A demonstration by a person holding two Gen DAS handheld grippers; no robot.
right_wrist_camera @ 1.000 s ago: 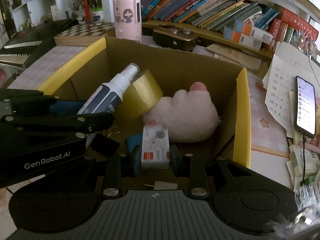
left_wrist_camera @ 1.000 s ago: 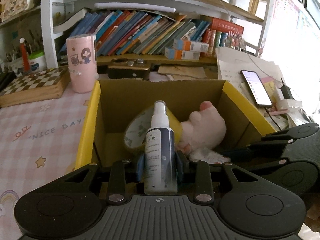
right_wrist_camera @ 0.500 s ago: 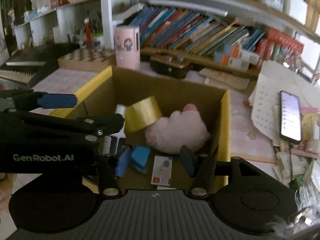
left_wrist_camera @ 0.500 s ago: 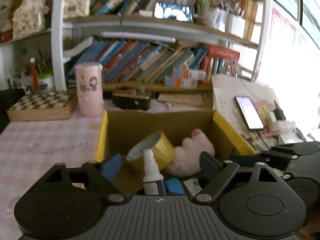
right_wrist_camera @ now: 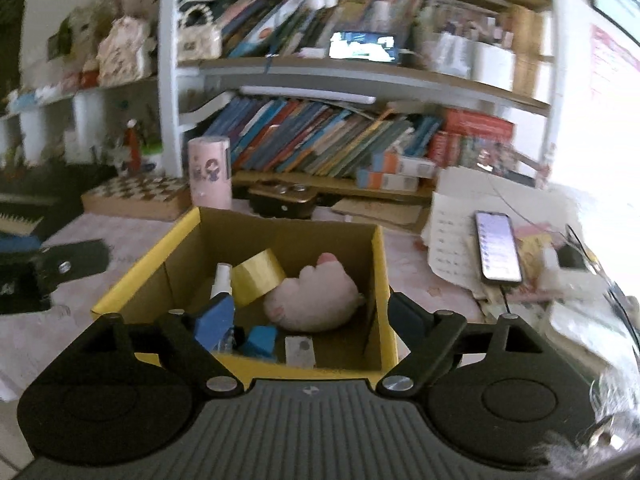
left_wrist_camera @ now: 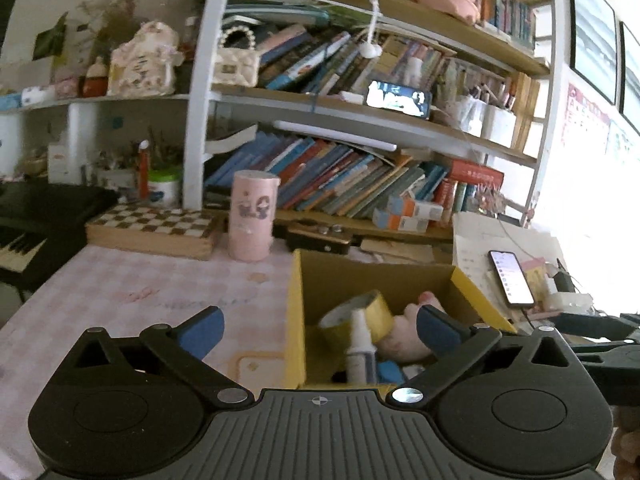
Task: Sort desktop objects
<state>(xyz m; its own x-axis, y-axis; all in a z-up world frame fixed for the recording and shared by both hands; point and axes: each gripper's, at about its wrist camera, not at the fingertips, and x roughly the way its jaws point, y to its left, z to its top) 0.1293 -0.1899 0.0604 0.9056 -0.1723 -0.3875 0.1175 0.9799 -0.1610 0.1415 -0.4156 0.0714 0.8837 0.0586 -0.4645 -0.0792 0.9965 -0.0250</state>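
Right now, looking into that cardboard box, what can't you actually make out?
- Spray bottle label: right wrist view, hidden by a hand-held gripper finger.
- Small white card box print: blurred, too small.
- Blue item: partly behind cardboard box near wall.
- Box floor: left wrist view, gripper body hides it.

Both the left gripper [left_wrist_camera: 320, 330] and right gripper [right_wrist_camera: 306, 316] have just been opening, jaws wide and empty.

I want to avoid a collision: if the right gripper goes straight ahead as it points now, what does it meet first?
Probably the cardboard box: the open right gripper aims into it, toward the pink plush toy. Depth is unclear.
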